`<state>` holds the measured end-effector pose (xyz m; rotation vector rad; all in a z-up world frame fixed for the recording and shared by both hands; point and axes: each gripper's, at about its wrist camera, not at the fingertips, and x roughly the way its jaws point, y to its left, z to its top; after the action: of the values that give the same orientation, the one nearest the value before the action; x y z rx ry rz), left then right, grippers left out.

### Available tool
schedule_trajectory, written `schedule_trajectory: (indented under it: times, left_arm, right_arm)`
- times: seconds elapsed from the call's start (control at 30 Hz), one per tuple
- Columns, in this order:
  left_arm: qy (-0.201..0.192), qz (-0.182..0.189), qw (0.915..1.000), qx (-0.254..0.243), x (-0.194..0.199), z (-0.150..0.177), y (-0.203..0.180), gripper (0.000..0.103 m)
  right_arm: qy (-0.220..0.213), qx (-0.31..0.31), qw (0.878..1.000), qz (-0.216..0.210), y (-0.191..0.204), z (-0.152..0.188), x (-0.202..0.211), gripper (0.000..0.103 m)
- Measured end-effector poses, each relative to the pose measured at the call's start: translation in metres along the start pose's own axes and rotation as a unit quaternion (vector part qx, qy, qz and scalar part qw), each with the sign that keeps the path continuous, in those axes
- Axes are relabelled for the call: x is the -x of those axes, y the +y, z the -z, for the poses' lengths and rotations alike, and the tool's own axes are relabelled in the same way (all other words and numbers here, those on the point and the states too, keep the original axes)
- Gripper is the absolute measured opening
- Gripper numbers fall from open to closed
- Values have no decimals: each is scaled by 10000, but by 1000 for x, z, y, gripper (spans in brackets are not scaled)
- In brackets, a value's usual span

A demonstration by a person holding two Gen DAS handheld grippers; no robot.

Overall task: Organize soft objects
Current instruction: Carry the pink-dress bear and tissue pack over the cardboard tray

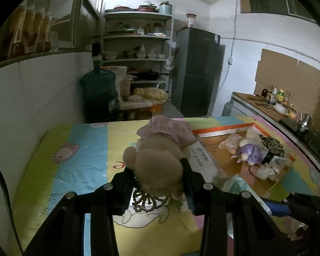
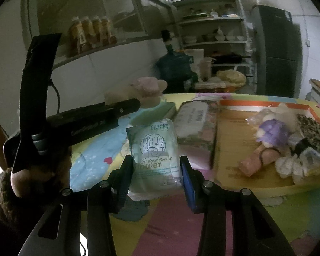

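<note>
So a beige teddy bear in a pinkish dress is clamped in the left gripper, head squeezed between the two black fingers, body and dress sticking out ahead of the tips. It's held up above the table, which is covered by a colourful cartoon-print cloth.

Over on the right wrist view, a pack of tissues with "Gardenia Flower" printed on it is pinched in the right gripper. The pack stands upright between the fingers, its lower half caught by them, its top poking out forward. The left gripper is seen off to the left of that shot with the bear at its tip, though that part is blurred.

Ahead and to the right of both grippers a shallow cardboard tray with an orange rim is laid on the table. A small doll in purple, a leopard-print item and some crinkly clear packets are piled in it. A flat floral box is lying just left of the tray.
</note>
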<state>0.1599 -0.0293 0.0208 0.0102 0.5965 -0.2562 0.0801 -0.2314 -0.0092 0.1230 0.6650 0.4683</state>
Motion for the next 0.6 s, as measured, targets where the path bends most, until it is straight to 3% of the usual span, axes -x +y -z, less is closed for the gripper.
schedule_trajectory:
  times: [0.6]
  left_arm:
    - [-9, 469, 9988, -164, -9, -5, -57, 41]
  right_arm:
    - [-315, -421, 9978, 404, -49, 3, 35, 45]
